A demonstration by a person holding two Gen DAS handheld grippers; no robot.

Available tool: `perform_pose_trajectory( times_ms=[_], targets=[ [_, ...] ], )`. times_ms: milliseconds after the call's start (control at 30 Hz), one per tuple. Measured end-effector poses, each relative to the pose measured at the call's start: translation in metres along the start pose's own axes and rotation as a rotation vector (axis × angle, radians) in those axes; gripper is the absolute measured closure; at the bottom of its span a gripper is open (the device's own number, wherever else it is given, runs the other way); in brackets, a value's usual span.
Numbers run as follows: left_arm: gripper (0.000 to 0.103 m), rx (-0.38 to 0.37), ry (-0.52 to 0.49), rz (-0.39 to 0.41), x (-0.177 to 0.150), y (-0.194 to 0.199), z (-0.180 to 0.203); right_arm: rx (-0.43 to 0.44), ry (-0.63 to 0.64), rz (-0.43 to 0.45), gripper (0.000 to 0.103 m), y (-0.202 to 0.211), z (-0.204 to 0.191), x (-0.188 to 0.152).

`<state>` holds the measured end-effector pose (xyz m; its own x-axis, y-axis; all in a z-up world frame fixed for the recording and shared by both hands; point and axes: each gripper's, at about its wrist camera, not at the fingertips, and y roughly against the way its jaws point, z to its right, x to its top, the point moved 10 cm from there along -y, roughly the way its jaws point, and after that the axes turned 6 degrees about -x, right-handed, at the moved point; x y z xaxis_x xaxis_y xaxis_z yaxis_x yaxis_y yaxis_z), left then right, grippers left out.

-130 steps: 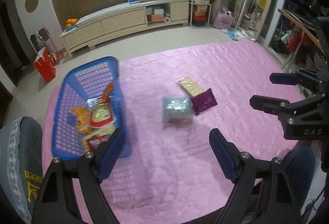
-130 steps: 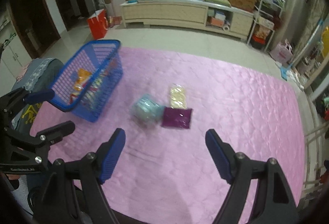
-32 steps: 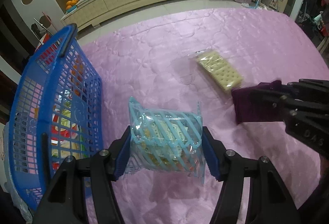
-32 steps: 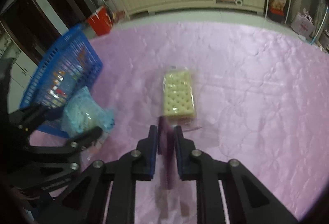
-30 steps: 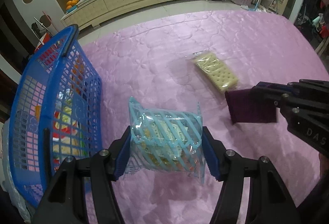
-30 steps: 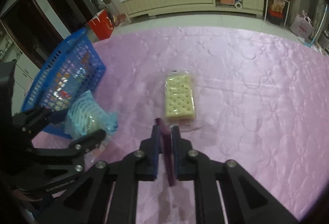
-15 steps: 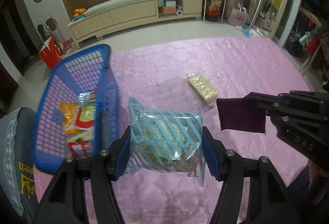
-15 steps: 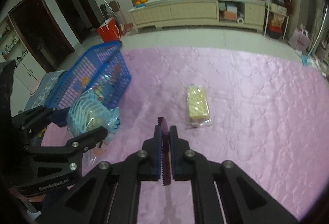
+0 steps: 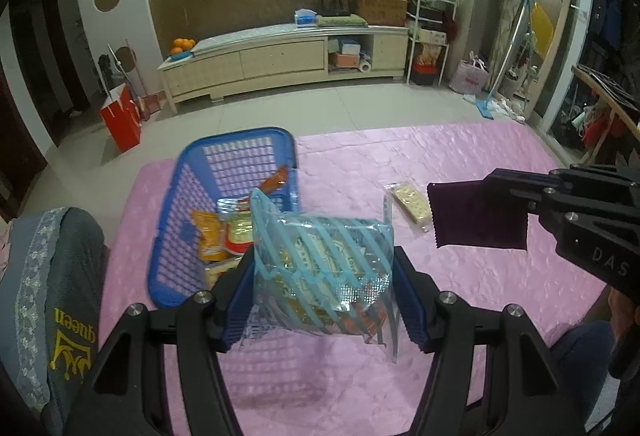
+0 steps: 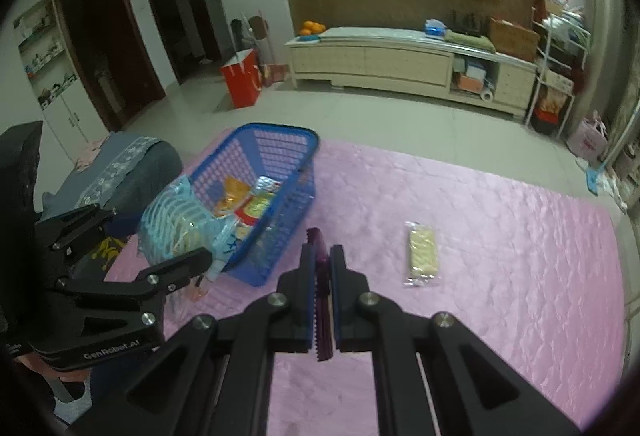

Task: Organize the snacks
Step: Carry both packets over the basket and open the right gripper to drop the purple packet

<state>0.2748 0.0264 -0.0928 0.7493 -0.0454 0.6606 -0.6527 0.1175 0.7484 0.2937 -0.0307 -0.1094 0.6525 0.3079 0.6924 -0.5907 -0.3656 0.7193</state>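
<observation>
While clamped edge-on, purple packet (image 10: 322,290) points forward.

The left wrist camera sat just behind the left gripper (image 9: 322,290) and looked steeply down along its fingers from well above the pink quilt (image 9: 460,152), facing the far edge, the tiled floor and the long cabinet (image 9: 280,56) by the wall. The right wrist camera sat likewise behind the right gripper (image 10: 320,272), also high and tilted down, facing the same wall from a place further right. Both views shared the blue basket (image 9: 240,140) (image 10: 280,134) near the quilt's left edge, the cracker pack (image 9: 412,202) (image 10: 422,252) mid-quilt, and each other's gripper at the frame side.
</observation>
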Motion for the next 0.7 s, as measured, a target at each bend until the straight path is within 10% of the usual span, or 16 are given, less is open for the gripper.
perform_pose_trajectory(
  times_ms=[700],
  targets=[
    [0.043,0.008,0.092,0.038,-0.001,0.017,-0.118,0.051,0.150,-0.054,0.093,-0.077,-0.106,0.051]
  ],
)
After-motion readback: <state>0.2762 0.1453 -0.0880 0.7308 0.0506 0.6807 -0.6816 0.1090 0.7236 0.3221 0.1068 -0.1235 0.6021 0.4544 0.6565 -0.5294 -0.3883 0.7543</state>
